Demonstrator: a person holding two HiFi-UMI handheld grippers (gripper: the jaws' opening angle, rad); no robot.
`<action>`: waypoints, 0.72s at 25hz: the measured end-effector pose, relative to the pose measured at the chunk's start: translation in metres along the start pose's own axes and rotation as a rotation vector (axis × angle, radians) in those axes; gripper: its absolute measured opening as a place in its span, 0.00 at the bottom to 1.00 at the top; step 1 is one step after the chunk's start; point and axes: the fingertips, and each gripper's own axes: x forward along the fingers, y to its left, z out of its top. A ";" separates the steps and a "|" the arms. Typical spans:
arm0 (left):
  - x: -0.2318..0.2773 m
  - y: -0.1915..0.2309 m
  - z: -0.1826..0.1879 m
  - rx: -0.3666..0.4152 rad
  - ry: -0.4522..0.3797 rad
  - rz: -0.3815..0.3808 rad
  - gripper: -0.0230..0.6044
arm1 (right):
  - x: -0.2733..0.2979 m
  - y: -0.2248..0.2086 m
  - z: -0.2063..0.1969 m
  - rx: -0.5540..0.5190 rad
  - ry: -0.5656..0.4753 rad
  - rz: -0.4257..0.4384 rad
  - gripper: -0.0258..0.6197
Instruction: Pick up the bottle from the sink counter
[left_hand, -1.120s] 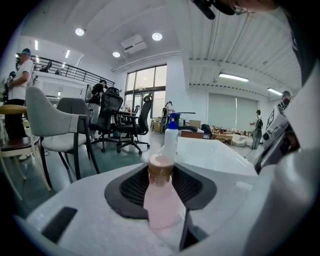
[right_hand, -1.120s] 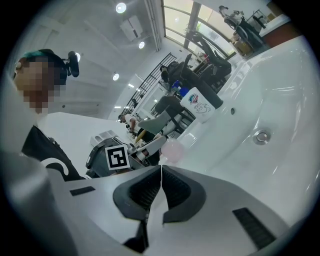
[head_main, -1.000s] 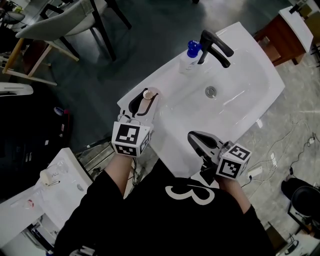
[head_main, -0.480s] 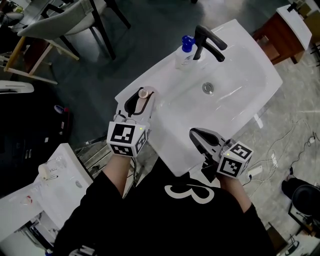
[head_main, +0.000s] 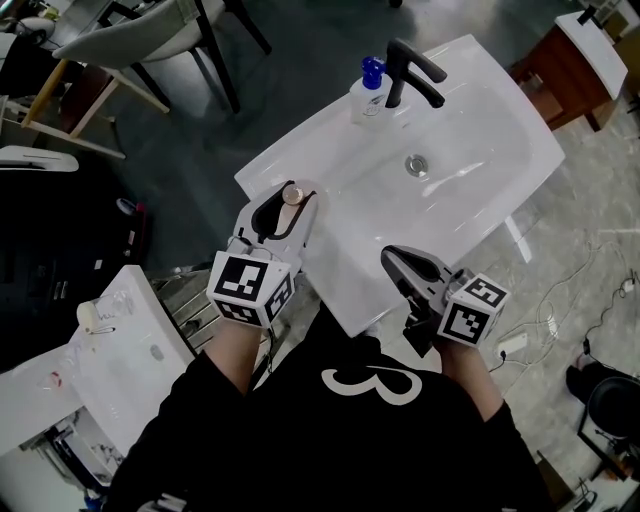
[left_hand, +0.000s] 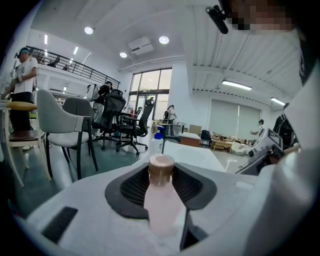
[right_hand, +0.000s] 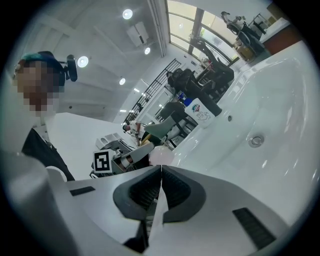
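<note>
Left gripper (head_main: 285, 203) had its jaws about half open and clamped on the bottle (left_hand: 160, 200). The pads were pressing both sides of the body just below the brown cap. The bottle sat upright over the near-left corner of the sink counter (head_main: 322, 135), left of centre in the head view. I couldn't tell from above whether its base was off the surface.

Right gripper (head_main: 392, 256) had its jaws fully together with nothing between them. It was parked at the near edge of the counter, well apart from the bottle.

My read on the lift:
- Go straight up and keep the bottle vertical.
- Don't change the squeeze. The grip is high on a tapering body, so it could slip down or swing if tilted.
- Clear the counter edge before any sideways move.
- The right gripper isn't needed and should stay out of the way.

Containers:
- The bottle was pale pink and opaque with its cap on. The fill level wasn't readable.
- The pump dispenser (head_main: 366, 91) with a blue head stood touching or just beside the black faucet (head_main: 410, 70) at the upper centre. Its contents were unclear.
- The basin (head_main: 470, 140) showed only the drain (head_main: 417, 165).
</note>
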 end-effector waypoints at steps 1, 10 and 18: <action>-0.005 -0.005 0.002 0.000 -0.004 -0.010 0.28 | -0.002 0.002 0.001 0.008 -0.009 0.008 0.06; -0.049 -0.060 0.017 -0.026 -0.026 -0.084 0.28 | -0.028 0.029 0.004 -0.059 -0.033 0.026 0.06; -0.086 -0.111 0.029 -0.008 -0.033 -0.110 0.28 | -0.065 0.055 0.015 -0.179 -0.052 0.033 0.06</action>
